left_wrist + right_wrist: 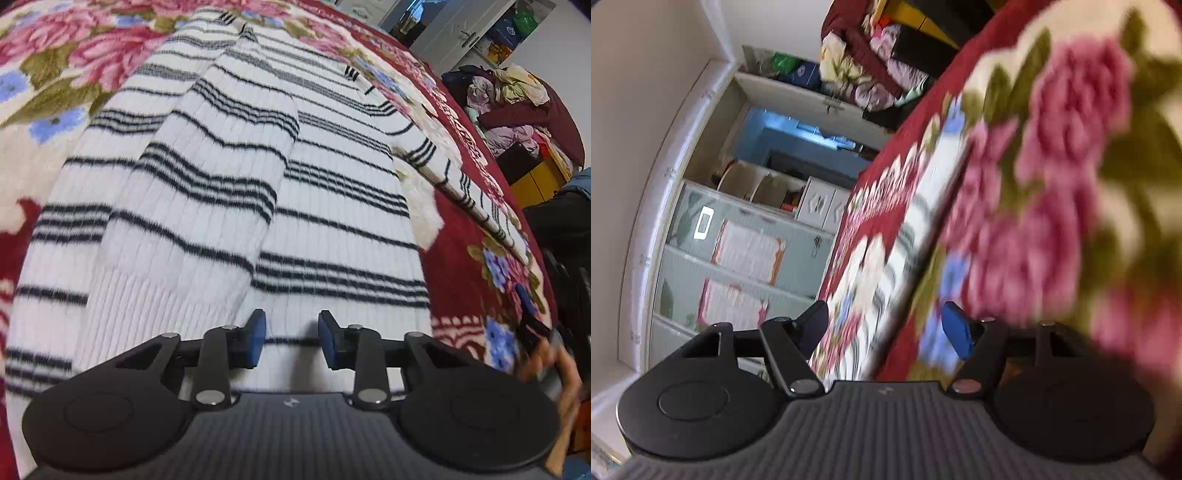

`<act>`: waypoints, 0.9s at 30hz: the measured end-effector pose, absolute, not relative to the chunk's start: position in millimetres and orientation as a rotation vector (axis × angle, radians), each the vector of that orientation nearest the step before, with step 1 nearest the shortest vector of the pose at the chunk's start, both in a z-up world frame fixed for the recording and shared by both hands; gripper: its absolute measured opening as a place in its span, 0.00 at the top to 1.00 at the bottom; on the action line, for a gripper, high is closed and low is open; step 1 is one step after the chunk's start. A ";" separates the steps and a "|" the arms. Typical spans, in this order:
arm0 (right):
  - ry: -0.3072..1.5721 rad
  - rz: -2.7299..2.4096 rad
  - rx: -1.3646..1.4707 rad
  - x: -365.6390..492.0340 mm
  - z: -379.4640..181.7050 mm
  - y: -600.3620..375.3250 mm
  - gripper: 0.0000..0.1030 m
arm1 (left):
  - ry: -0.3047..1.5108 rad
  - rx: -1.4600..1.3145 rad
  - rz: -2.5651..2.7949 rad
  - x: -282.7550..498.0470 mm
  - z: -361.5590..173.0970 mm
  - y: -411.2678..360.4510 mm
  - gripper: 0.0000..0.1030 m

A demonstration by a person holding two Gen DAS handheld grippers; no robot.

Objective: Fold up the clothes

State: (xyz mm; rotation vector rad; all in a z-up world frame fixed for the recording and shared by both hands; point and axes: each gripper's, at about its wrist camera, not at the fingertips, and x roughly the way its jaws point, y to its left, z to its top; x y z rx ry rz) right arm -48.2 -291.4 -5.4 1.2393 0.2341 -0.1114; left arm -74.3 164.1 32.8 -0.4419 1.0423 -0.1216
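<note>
A white sweater with black stripes (229, 177) is laid flat on a floral blanket (62, 70) covering the bed. One sleeve (207, 184) is folded inward across the body of the garment; the other sleeve (476, 199) is stretched out toward the right edge of the bed. The ribbed hem lies nearest the left camera.

No brand, label or readable writing is made out on the sweater or the tools. Sheets stuck on a cabinet (746, 251) are noted in the right wrist view, but their print is too blurred to be read.

The left tool (291, 338) is held low over the hem, pointed along the length of the garment. Its blue pads (258, 338) are set moderately apart, with nothing between them; whether the tips touch the fabric cannot be told.

The right tool (886, 332) is seen rolled steeply sideways at the right edge of the bed. Its fingers are spread wide, and the outstretched striped sleeve (923, 229) and the blanket (1071, 166) run through the gap, heavily blurred; no grip is seen. In the left wrist view the same tool (528, 317) and the hand (565, 373) holding it are seen at the lower right, blurred.

A pile of clothes (506, 99) is noted beyond the bed.
</note>
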 end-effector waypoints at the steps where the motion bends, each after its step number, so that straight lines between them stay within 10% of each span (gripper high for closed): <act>1: 0.227 -0.128 1.244 -39.9 -7.6 -303.0 0.34 | 1.046 -0.445 -0.127 -75.6 34.1 164.4 0.65; 14: 0.302 -0.152 1.139 39.3 -16.2 -346.1 0.34 | 1.059 -0.386 -0.146 -69.7 35.4 146.2 0.50; 23: 0.282 -0.276 0.962 17.6 -2.8 -299.3 0.34 | 0.912 -0.358 -0.156 -60.5 57.1 152.0 0.58; 27: 0.323 0.001 0.758 21.5 8.8 -230.9 0.89 | 0.811 -0.349 -0.142 -37.3 54.0 170.2 0.94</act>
